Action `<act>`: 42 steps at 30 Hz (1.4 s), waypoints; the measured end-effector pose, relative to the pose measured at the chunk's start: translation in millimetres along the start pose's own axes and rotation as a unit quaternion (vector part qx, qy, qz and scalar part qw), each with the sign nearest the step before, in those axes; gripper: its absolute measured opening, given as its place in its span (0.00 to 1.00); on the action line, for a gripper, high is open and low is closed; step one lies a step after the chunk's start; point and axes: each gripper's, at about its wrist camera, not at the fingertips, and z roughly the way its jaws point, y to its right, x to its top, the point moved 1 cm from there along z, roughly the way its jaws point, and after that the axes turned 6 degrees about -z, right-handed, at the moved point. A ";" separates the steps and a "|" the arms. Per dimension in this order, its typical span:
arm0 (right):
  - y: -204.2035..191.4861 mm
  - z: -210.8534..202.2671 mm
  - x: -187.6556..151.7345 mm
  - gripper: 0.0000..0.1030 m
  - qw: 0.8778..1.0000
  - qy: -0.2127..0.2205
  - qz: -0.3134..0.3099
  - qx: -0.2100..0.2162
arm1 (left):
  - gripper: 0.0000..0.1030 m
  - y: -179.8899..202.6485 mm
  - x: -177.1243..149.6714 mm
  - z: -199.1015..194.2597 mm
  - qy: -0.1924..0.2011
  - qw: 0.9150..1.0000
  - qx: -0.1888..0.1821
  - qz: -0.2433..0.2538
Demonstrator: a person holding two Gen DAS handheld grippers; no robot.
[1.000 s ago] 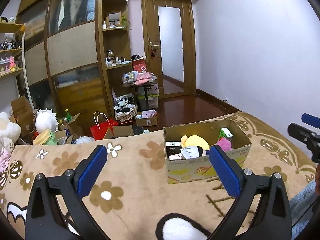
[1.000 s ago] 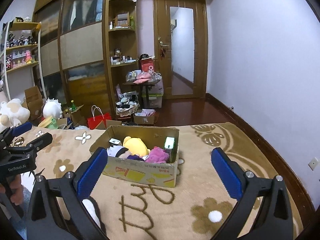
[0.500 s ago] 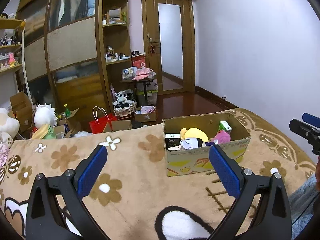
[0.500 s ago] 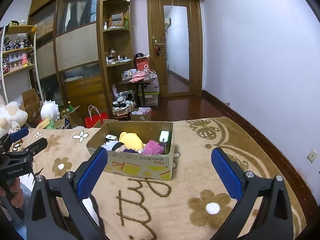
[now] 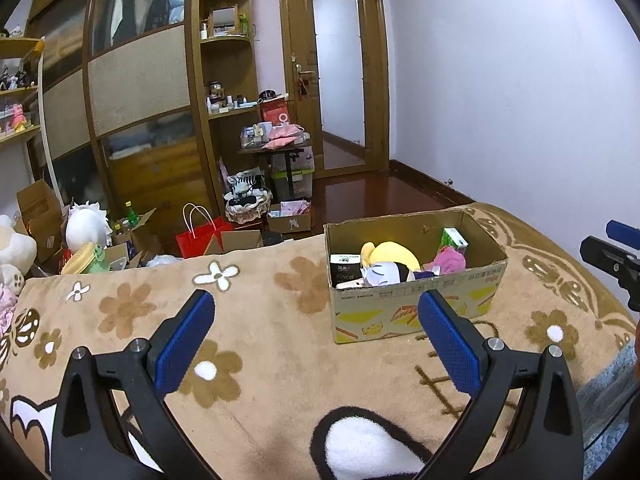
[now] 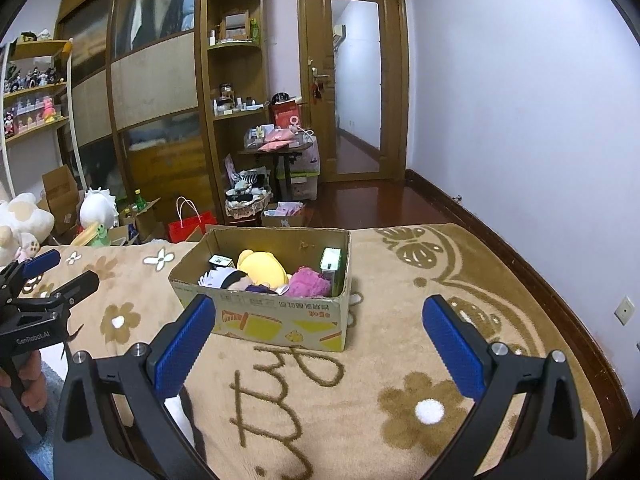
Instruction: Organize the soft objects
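Note:
A cardboard box [image 5: 412, 312] [image 6: 276, 326] stands on a tan flowered blanket [image 5: 256, 320] [image 6: 400, 360]. In it lie a yellow plush toy [image 5: 390, 254] [image 6: 262, 266], a pink plush [image 5: 450, 260] [image 6: 310, 284], a doll with a white face [image 5: 382, 274] [image 6: 222, 278], a green carton [image 5: 454, 240] [image 6: 332, 262] and a black-and-white pack [image 5: 344, 268]. My left gripper [image 5: 316, 340] is open and empty, short of the box and left of it. My right gripper [image 6: 318, 340] is open and empty, just before the box's front wall. Each gripper shows at the edge of the other's view, the right one [image 5: 612, 256] and the left one [image 6: 44, 280].
Beyond the blanket's far edge lie a red bag [image 5: 202, 236], open cartons and plush toys [image 6: 98, 210] on the floor. A wardrobe [image 5: 140, 92], shelves and a small laden table [image 6: 276, 148] stand behind. A door [image 6: 354, 96] and a bare wall are to the right.
Both views have shifted slightly: the box has drifted a little higher and left in each. Both grippers stay open and empty.

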 end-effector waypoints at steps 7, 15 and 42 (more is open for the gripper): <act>-1.3 0.0 0.8 1.00 1.000 -0.001 0.000 0.000 | 0.98 5.8 -3.1 -2.8 0.006 1.000 0.010 0.015; -1.9 2.3 -1.6 1.00 1.000 -0.004 -0.003 0.001 | 0.98 5.9 -3.0 -2.7 0.005 1.000 0.008 0.014; -3.2 6.1 -9.1 1.00 1.000 -0.009 -0.005 0.003 | 0.98 5.8 -3.6 -2.7 0.005 1.000 0.011 0.015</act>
